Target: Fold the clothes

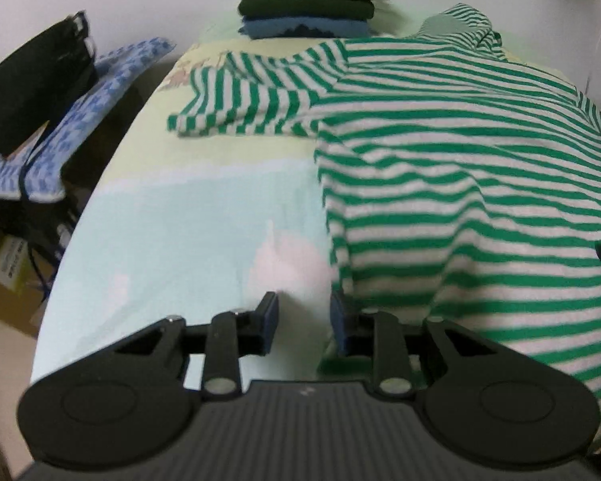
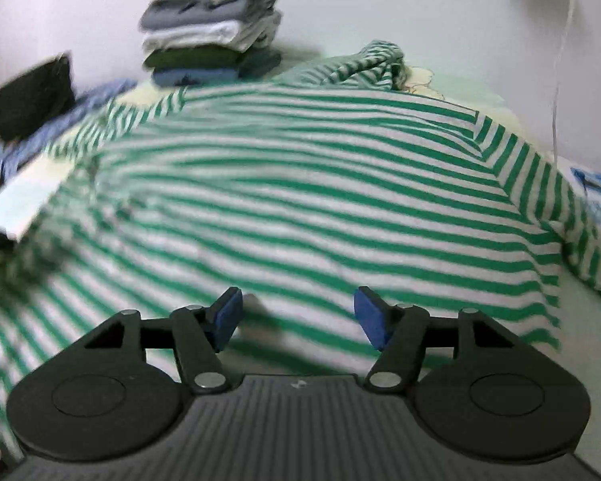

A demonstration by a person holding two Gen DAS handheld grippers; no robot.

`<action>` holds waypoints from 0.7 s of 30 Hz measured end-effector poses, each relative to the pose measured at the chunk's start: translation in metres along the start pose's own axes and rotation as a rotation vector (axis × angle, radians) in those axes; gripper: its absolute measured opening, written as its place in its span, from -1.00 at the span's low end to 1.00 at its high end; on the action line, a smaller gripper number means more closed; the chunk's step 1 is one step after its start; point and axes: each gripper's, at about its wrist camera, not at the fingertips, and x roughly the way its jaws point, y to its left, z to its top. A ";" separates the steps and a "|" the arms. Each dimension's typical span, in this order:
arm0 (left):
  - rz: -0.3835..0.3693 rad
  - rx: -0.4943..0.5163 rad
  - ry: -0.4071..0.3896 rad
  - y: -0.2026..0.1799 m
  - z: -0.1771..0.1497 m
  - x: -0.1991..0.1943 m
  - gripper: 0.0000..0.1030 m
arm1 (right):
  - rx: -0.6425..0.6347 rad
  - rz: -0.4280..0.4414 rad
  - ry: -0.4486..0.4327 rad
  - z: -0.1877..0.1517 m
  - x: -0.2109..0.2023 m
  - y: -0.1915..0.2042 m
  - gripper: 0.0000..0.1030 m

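Only the left gripper (image 1: 304, 322) view shows bare sheet (image 1: 188, 216) beside the striped shirt (image 1: 460, 168); both tongs gape empty

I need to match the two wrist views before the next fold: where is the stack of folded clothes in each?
Left wrist: the stack of folded clothes sits at top centre, cut off by the frame edge, just beyond the striped shirt.
Right wrist: the stack sits upper left, fully in view, against the wall.
Shared landmark: the black bag, left of the stack in both.
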 end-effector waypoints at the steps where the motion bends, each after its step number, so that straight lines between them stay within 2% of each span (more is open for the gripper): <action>1: 0.011 0.005 0.003 -0.001 -0.005 -0.004 -0.46 | -0.018 0.012 0.001 -0.006 -0.006 -0.002 0.27; 3: 0.038 0.033 0.007 -0.005 -0.015 -0.013 -0.46 | -0.016 0.044 0.003 -0.020 -0.022 -0.011 0.30; 5: 0.049 0.060 0.032 -0.008 -0.026 -0.021 -0.29 | -0.020 0.064 0.002 -0.033 -0.038 -0.019 0.32; 8: 0.077 0.093 0.052 -0.011 -0.043 -0.037 -0.20 | -0.065 0.057 0.047 -0.050 -0.063 -0.031 0.31; 10: 0.058 0.068 0.060 -0.005 -0.048 -0.047 -0.19 | -0.024 0.073 0.086 -0.058 -0.081 -0.046 0.19; 12: 0.026 0.034 0.062 0.001 -0.050 -0.057 -0.06 | 0.073 0.097 0.088 -0.065 -0.103 -0.070 0.02; 14: -0.011 0.011 0.062 0.002 -0.052 -0.061 0.18 | 0.140 0.109 0.102 -0.071 -0.117 -0.085 0.02; 16: -0.040 0.006 0.075 -0.001 -0.055 -0.061 0.19 | 0.188 0.129 0.129 -0.077 -0.127 -0.098 0.02; 21: -0.056 0.049 0.100 -0.011 -0.061 -0.059 0.29 | 0.163 0.245 0.169 -0.091 -0.134 -0.092 0.02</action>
